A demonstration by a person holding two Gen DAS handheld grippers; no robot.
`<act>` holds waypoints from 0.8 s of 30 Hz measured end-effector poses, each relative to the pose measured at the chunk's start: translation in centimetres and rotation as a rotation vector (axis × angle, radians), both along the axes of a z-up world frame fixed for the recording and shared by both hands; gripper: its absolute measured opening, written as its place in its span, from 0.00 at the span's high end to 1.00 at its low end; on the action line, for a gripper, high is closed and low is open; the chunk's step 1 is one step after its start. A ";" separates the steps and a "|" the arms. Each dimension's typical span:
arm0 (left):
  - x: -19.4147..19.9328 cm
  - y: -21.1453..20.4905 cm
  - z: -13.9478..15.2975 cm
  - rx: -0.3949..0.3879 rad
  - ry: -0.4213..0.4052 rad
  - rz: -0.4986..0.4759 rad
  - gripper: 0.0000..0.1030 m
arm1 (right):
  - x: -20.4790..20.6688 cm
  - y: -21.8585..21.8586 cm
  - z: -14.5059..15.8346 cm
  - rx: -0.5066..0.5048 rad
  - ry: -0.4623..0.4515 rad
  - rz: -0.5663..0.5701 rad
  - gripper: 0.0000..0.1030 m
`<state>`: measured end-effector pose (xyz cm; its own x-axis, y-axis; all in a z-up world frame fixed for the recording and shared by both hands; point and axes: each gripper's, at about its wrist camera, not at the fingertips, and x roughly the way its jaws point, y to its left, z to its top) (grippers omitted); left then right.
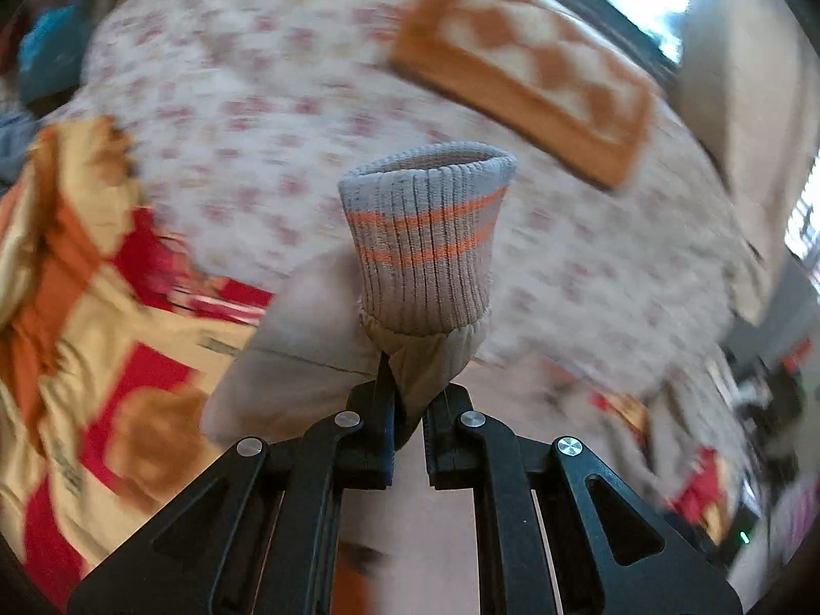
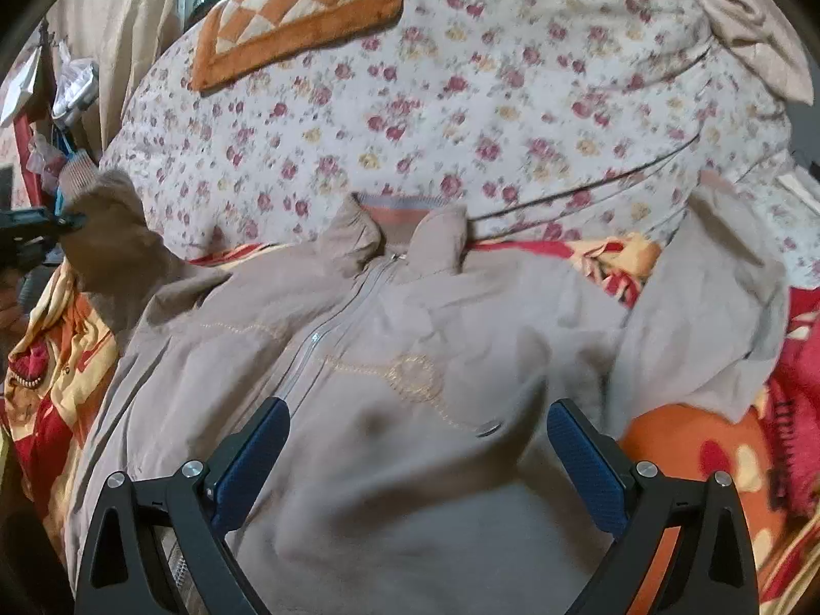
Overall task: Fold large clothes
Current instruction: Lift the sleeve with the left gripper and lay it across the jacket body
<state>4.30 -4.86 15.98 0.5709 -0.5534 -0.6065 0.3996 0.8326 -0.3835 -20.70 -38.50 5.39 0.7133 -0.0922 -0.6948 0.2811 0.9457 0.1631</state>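
Observation:
A beige zip jacket (image 2: 400,359) lies spread front-up on the bed, collar toward the far side. My left gripper (image 1: 410,410) is shut on the end of its sleeve (image 1: 307,369), just below the ribbed grey cuff (image 1: 428,236) with two orange stripes, which stands up above the fingers. In the right wrist view that gripper (image 2: 66,218) shows at the far left with the sleeve (image 2: 113,246) lifted off the bed. My right gripper (image 2: 417,435) hangs open over the jacket's chest, blue pads (image 2: 584,466) wide apart with nothing between them. The other sleeve (image 2: 717,297) lies out to the right.
A floral bedsheet (image 2: 461,102) covers the bed beyond the jacket, with an orange checked cushion (image 2: 297,5) at its far side. A red, orange and yellow blanket (image 2: 717,456) lies under and around the jacket. Curtains and clutter stand at the left edge (image 2: 66,102).

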 end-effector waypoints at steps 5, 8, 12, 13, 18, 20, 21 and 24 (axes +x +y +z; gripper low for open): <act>-5.9 -9.1 -0.8 -0.035 0.041 -0.158 0.93 | -0.7 -1.2 0.0 0.053 0.008 -0.035 0.02; -8.0 -14.1 -3.5 -0.040 0.105 -0.219 0.93 | -1.2 -2.3 0.4 0.067 -0.001 -0.066 0.02; -10.5 -20.1 -8.3 -0.051 0.226 -0.283 0.92 | -2.1 -3.9 0.9 0.080 -0.017 -0.113 0.02; -11.0 -21.2 -9.3 -0.035 0.246 -0.296 0.91 | -2.2 -4.3 0.9 0.088 -0.015 -0.122 0.02; -12.8 -23.4 -11.3 0.061 0.285 -0.385 0.53 | -2.5 -5.8 0.3 0.180 0.004 -0.156 0.02; -13.3 -22.1 -9.8 0.081 0.260 -0.410 0.53 | -2.4 -5.9 0.1 0.214 0.011 -0.154 0.02; -13.5 -20.8 -9.0 0.099 0.221 -0.412 0.53 | -2.4 -5.8 0.0 0.226 0.011 -0.148 0.02; -14.4 -16.6 -6.8 0.188 0.064 -0.362 0.49 | -2.1 -5.1 -0.1 0.261 0.011 -0.106 0.02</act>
<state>-10.09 -21.44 9.21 0.3179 -0.5874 -0.7442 0.6599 0.7007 -0.2712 -22.75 -43.60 5.27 0.7015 0.0174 -0.7125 0.3793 0.8372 0.3939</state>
